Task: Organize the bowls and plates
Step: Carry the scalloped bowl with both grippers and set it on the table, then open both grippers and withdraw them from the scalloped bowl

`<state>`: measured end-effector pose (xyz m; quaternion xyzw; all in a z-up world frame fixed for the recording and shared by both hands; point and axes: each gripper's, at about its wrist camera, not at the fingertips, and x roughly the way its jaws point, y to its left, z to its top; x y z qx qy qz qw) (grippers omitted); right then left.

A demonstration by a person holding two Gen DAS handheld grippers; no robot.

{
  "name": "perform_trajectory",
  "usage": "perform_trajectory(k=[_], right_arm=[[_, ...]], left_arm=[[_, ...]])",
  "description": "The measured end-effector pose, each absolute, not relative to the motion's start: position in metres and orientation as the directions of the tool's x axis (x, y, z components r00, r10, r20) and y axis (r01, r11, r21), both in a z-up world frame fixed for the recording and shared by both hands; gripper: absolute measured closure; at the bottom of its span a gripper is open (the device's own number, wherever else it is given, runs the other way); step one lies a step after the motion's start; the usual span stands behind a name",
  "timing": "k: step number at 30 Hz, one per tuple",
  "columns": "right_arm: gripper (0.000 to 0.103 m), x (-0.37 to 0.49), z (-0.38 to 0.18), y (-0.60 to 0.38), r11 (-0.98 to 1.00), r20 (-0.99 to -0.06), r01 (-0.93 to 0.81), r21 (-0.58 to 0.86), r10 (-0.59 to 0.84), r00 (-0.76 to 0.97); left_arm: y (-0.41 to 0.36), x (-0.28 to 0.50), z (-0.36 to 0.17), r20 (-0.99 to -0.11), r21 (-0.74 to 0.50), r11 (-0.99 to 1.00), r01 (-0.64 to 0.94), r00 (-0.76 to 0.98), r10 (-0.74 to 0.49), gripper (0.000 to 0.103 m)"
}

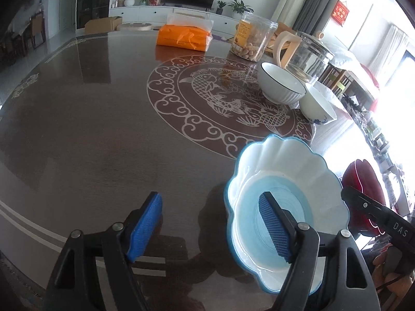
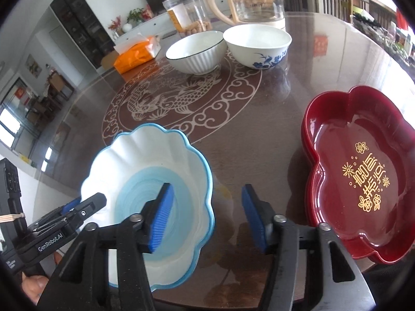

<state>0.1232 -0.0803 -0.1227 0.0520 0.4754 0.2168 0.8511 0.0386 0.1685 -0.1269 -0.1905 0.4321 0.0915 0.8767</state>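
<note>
Your surface (image 2: 298,83) carries, nearest you, the red tray (image 2: 363,171) and the scalloped blue plate (image 2: 145,160) (well apart); two bowls (image 2: 197,51) stand touching farther off. Your left tool (image 1: 210,228) and right tool (image 2: 205,217) are spread, each straddling the plate's rim, pinching nothing.

On the table (image 2: 298,83), the scalloped plate (image 2: 145,160) is set near the front edge, with the lobed tray (image 2: 363,171) to its right. Two bowls (image 2: 195,51) are placed side by side behind them; a jar (image 2: 186,13) and kettle (image 2: 255,2) are positioned further behind.
</note>
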Motion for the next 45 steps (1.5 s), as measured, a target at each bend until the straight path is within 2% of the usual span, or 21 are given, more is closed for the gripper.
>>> perform_trajectory(k=[6,8,13,20,27,45], right_arm=[[0.033,0.090,-0.080,-0.099,0.928,-0.706,-0.288,0.238,0.368,0.604],[0.026,0.075,-0.069,-0.101,0.943,-0.685,-0.272,0.191,0.326,0.652],[0.026,0.051,-0.064,-0.103,0.962,-0.667,-0.241,0.129,0.264,0.697],[0.026,0.026,-0.070,-0.123,0.965,-0.603,-0.200,0.171,0.263,0.753],[0.026,0.010,-0.062,-0.134,0.974,-0.507,-0.173,0.147,0.224,0.832],[0.026,-0.001,-0.070,-0.119,0.963,-0.490,-0.254,0.091,0.266,0.830]], left_arm=[[0.180,0.020,-0.090,-0.727,-0.204,0.915,-0.349,0.680,0.098,0.020],[0.175,0.018,-0.082,-0.714,-0.199,0.923,-0.330,0.693,0.094,0.020],[0.151,0.018,-0.072,-0.716,-0.183,0.948,-0.261,0.696,0.054,0.018],[0.127,0.017,-0.065,-0.714,-0.176,0.963,-0.205,0.700,0.019,0.018],[0.110,0.015,-0.059,-0.710,-0.159,0.971,-0.176,0.704,0.011,0.018],[0.105,0.017,-0.059,-0.724,-0.174,0.971,-0.166,0.690,-0.012,0.018]])
